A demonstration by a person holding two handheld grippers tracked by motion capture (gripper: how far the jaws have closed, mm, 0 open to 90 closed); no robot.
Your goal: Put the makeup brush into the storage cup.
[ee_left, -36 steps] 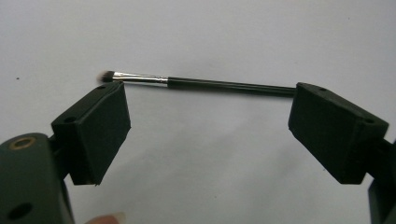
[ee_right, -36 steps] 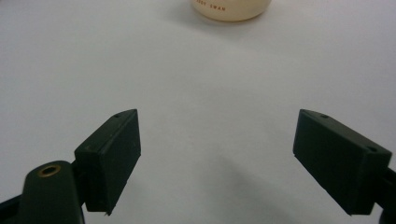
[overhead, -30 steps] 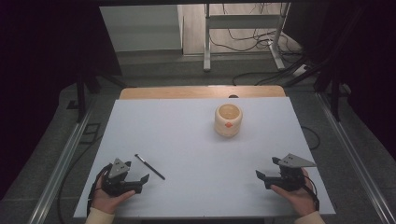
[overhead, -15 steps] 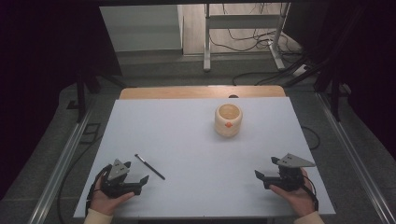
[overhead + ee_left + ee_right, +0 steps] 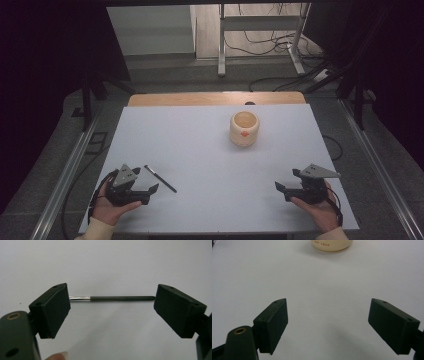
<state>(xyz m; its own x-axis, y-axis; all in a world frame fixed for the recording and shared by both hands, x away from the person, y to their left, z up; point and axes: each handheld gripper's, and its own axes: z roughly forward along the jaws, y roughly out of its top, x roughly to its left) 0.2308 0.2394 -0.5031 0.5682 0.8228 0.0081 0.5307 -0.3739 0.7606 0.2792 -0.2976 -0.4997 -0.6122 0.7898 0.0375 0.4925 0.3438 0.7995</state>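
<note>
Two grippers are seen in the high view, both parked near the front edge of the white table [image 5: 200, 145]. The left gripper [image 5: 150, 192] is sitting just beside a thin black pen [image 5: 160, 178], which is laid flat on the table, its long axis running diagonally from far-left to near-right. The right gripper [image 5: 281, 189] is well apart from it, over at the other side, so the left one is clearly the nearer. A small cream cup [image 5: 244, 128] is stood further back, toward the middle-right.

In the left gripper view, the jaws are spread wide with nothing clamped. The pen [image 5: 117, 298] is laid crosswise just beyond the tips, spanning the gap from one jaw to the other, silver end toward the left jaw. So the pen lies straight ahead but along the line on which the jaws close; a turn of the wrist would probably be needed before it can be pinched across its width.

In the right gripper view, the jaws are also held wide apart and empty, with bare table between them and the cup [image 5: 332, 245] caught at the top edge.
</note>
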